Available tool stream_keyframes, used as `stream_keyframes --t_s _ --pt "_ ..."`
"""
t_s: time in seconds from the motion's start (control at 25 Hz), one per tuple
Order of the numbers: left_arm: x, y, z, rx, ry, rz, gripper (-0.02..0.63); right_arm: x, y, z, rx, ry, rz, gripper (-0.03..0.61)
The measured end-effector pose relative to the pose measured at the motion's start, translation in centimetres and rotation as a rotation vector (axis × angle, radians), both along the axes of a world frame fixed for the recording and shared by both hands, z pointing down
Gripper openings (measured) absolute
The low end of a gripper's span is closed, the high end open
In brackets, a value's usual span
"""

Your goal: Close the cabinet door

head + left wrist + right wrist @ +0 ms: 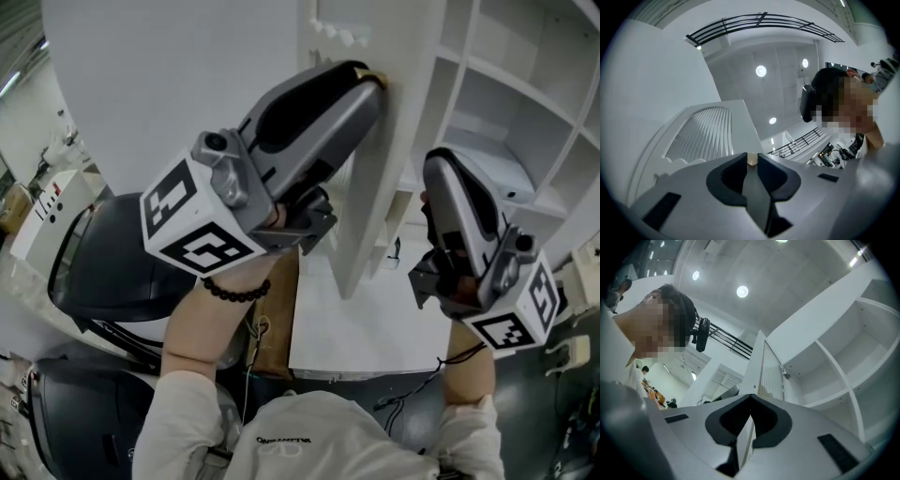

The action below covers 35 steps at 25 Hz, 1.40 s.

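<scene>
The white cabinet door [361, 216] stands open, edge-on to me, with a louvred panel [705, 131] on its face. My left gripper [373, 80] reaches up to the door's upper edge. Its jaws are closed on a small tan knob [751, 159] pinched between the tips. My right gripper [433, 164] hovers to the right of the door, in front of the open cabinet shelves [506, 103], apart from the door. Its jaws [750, 397] meet at the tips with nothing held; beyond them I see the door [761, 366] and the shelves [825, 366].
A black rounded seat or casing [112, 253] sits low at the left. A brown cardboard piece [277, 319] and a white flat surface [356, 328] lie below the door. Cables [412, 389] hang near my right forearm. A white wall [169, 84] rises behind the left gripper.
</scene>
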<state>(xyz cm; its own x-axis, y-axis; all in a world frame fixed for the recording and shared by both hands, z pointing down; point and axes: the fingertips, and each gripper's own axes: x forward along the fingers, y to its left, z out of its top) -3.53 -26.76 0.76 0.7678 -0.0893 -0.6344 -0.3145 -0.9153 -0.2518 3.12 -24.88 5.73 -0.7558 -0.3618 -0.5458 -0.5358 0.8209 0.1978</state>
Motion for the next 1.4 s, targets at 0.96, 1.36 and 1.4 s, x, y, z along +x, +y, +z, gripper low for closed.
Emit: stream_keyframes --t_s 0.96,1.36,1.4 --pt "11.5 -5.3 0.1 0.059 -0.079 -0.192 0.077 9.3 -3.4 1.5 -0.041 -0.029 0.179 0.009" --pt "14.8 -8.3 0.1 0.105 -0.105 -0.358 0.077 11.3 -6.6 3.0 -0.082 -0.035 0.229 0.009" --pt "15.0 -8.6 0.1 0.109 -0.105 -0.371 0.077 11.6 -6.9 3.1 -0.087 -0.038 0.234 0.009"
